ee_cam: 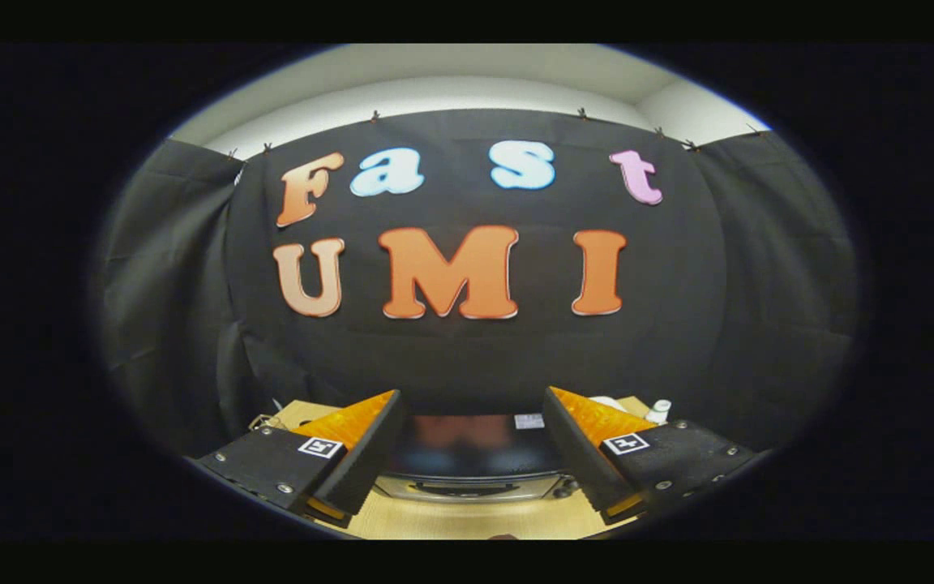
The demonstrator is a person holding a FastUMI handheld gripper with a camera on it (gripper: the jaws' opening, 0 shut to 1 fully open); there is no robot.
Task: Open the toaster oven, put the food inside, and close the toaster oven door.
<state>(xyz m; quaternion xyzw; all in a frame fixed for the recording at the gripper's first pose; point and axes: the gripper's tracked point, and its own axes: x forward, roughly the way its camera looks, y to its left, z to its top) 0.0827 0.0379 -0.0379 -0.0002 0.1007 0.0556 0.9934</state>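
Gripper (471, 405) hangs released, its fingers spread wide with nothing between them, above a light wooden table (467, 519). Just ahead and below, in the gap between the fingers, sits the toaster oven (471, 462), its door shut; a small sticker on its top is too blurred to read. Far right, beyond the right finger, stand small white things (657, 410) I cannot identify; nothing stands between the fingers and the oven.

Toaster oven (471, 462) standing upright on pale wooden worktop (467, 519), seen between and beyond the spread fingers of the gripper (471, 410). Dark glossy top, silver front with dark handle. Door state not discernible. Food not discernible.
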